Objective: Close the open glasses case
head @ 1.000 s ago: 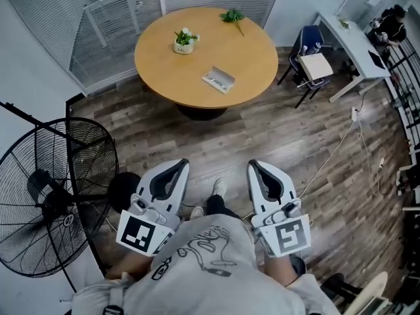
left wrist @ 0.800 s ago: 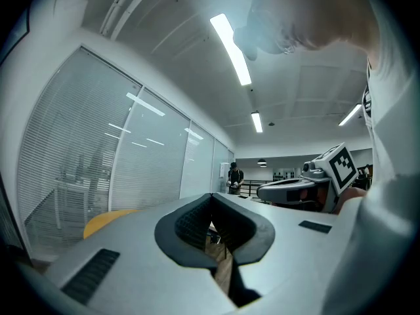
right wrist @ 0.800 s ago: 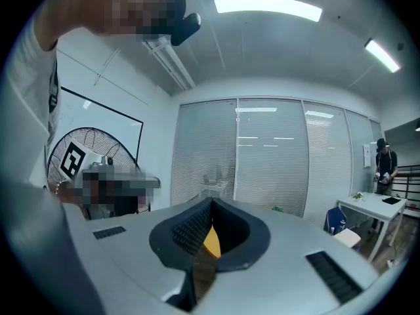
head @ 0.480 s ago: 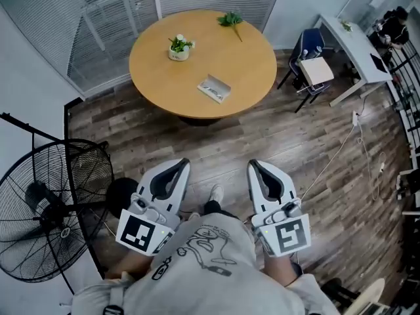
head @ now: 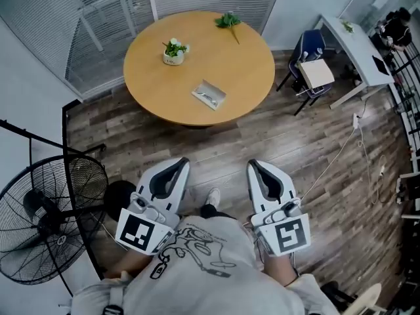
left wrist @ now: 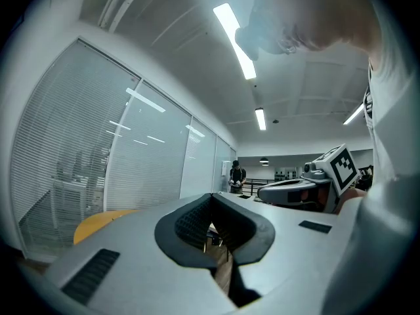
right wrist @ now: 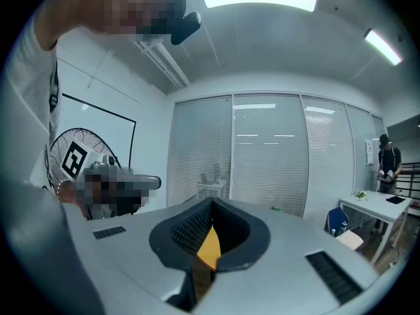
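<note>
Well away from both grippers, the open grey glasses case (head: 209, 95) lies on the round tan wooden table (head: 246, 77), towards its near edge. A small white potted plant (head: 174, 51) stands to the case's far left, and a green leafy sprig (head: 227, 20) lies at the far rim. The white left gripper (head: 177, 165) and the white right gripper (head: 255, 166) are held close to the person's body over the wood-plank floor (head: 315, 176) — each has its jaws pressed together, gripping nothing. A black wire-caged fan (head: 49, 222) stands near left.
</note>
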Demonstrator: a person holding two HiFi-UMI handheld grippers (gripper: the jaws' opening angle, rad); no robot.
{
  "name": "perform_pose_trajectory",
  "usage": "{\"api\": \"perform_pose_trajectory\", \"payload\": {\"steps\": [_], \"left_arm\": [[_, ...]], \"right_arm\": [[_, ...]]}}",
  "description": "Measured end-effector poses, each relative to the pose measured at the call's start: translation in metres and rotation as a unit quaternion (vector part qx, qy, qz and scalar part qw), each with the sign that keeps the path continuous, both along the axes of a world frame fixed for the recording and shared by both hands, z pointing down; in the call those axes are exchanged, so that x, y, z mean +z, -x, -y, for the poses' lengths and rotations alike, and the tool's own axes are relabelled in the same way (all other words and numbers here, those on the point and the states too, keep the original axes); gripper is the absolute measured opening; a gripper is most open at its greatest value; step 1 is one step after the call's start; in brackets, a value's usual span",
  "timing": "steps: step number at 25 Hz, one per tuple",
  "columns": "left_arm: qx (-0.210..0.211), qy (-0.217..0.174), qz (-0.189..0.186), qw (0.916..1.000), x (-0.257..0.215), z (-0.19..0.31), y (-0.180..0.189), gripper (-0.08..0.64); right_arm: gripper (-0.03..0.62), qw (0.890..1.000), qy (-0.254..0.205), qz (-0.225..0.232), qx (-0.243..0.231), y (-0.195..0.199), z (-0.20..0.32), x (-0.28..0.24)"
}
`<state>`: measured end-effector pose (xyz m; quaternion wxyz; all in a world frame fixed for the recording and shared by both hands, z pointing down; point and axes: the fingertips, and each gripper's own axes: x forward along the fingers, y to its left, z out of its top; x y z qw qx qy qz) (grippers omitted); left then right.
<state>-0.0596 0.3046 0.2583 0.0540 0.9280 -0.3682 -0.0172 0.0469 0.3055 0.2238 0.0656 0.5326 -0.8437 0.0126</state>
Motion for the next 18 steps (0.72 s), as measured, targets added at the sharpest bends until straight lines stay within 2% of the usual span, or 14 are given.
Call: {"api": "perform_pose_trajectory", "payload": {"steps": [4, 18], "left_arm": [[0.000, 0.004, 0.003, 1.0000, 0.001, 0.016, -0.018, 0.020], [-0.005, 0.008, 0.018, 0.9998, 0.007, 0.057, -0.084, 0.020]], "right_arm": [[0.009, 1.000, 0.017, 0.010, -0.004, -0.027, -0.002, 0.042], [0.009, 1.000, 0.018, 0.018, -0.013, -0.091, 0.042, 0.048]]}}
